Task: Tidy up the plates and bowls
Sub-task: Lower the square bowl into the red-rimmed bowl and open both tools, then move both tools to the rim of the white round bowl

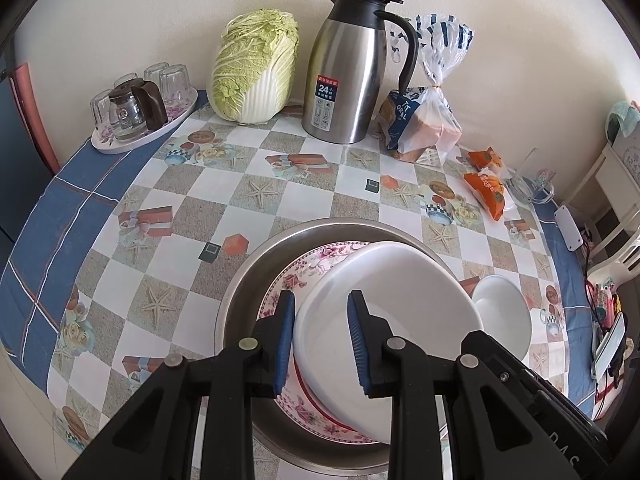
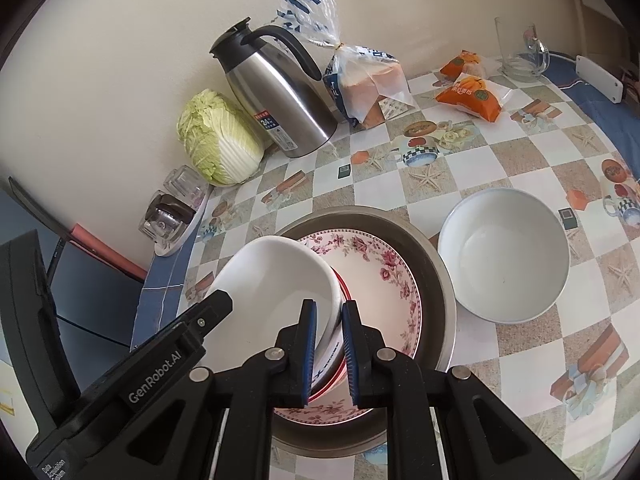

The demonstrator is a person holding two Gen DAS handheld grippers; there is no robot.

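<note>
Right gripper (image 2: pixel 329 354) clamped on the rim of a tilted white bowl (image 2: pixel 276 284); left gripper (image 1: pixel 320 344) astride the opposite rim, pads parted, contact unclear. Beneath, a floral plate (image 2: pixel 384 276) inside a steel basin (image 2: pixel 440 280). Just beside, a second bowl (image 2: pixel 504 256) upright on the table (image 2: pixel 532 336). Farther back, a flask (image 1: pixel 348 72), cabbage (image 1: pixel 256 68), bread bag (image 1: pixel 424 120).

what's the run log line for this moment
left claw: at tilted white bowl | right claw: shut on bowl rim | under: flowered plate, metal basin
</note>
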